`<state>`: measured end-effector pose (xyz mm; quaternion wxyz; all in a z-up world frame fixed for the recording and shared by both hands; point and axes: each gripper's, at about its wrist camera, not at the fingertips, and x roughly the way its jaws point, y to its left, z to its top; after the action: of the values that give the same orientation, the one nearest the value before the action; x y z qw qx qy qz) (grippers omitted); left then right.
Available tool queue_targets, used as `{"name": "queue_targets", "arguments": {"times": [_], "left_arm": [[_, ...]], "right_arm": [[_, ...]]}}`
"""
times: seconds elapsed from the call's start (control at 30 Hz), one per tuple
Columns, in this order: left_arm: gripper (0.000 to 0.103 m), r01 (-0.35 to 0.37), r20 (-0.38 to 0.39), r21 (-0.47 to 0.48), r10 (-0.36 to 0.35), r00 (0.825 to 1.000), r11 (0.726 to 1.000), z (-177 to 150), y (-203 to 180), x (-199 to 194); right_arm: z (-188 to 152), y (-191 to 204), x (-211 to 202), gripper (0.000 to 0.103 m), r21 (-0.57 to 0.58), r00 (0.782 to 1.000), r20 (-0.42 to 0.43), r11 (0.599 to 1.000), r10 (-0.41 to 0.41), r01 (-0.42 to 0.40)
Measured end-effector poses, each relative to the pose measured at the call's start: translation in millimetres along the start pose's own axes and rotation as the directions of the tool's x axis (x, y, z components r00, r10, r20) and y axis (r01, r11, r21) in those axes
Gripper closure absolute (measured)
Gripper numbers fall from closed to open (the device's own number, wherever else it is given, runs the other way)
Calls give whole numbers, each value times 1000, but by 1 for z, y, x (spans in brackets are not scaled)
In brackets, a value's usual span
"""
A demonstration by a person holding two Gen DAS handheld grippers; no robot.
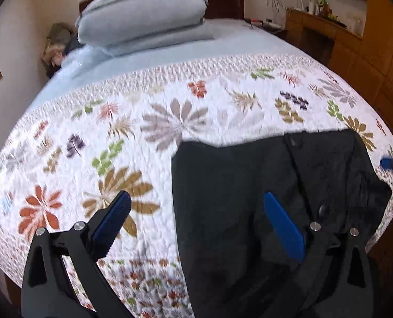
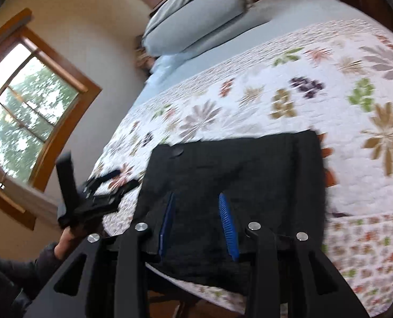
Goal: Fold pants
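Your black pants (image 1: 262, 198) lie folded into a dark block on the floral quilt (image 1: 132, 137) near the foot edge of the bed (image 1: 170, 53), with some cloth draping over that edge. Your left gripper (image 1: 196, 225) hangs over the pants' left border with its fingers spread wide: the left finger sits above bare quilt, the right one above the black fabric, and nothing is pinched between them. Your right gripper (image 2: 197, 225) is over the near part of the pants (image 2: 236, 180), its blue pads partly apart with the cloth lying between them; whether they actually bite the fabric, you cannot tell. In the right wrist view, your left gripper (image 2: 111, 182) shows just left of the pants. A folded grey duvet (image 1: 143, 13) is stacked at the head of the bed.
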<state>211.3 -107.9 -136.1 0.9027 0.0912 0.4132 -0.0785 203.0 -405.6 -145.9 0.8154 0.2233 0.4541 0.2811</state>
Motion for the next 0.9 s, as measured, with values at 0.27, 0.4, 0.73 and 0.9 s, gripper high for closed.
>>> {"name": "queue_targets", "arguments": {"times": [0.27, 0.4, 0.73, 0.9], "left_arm": [[3, 11, 73, -20, -10, 997, 1000, 10, -5, -17], [3, 14, 85, -38, -11, 996, 999, 10, -1, -19], [3, 6, 68, -34, -4, 998, 999, 17, 0, 4], [3, 0, -23, -17, -1, 1000, 1000, 20, -5, 41]], "right_arm": [[-25, -34, 21, 70, 85, 997, -43, 994, -67, 71], [-28, -37, 26, 71, 67, 993, -68, 992, -100, 105], [40, -12, 36, 47, -44, 992, 60, 992, -113, 115], [51, -33, 55, 49, 2, 990, 44, 991, -134, 134]]}}
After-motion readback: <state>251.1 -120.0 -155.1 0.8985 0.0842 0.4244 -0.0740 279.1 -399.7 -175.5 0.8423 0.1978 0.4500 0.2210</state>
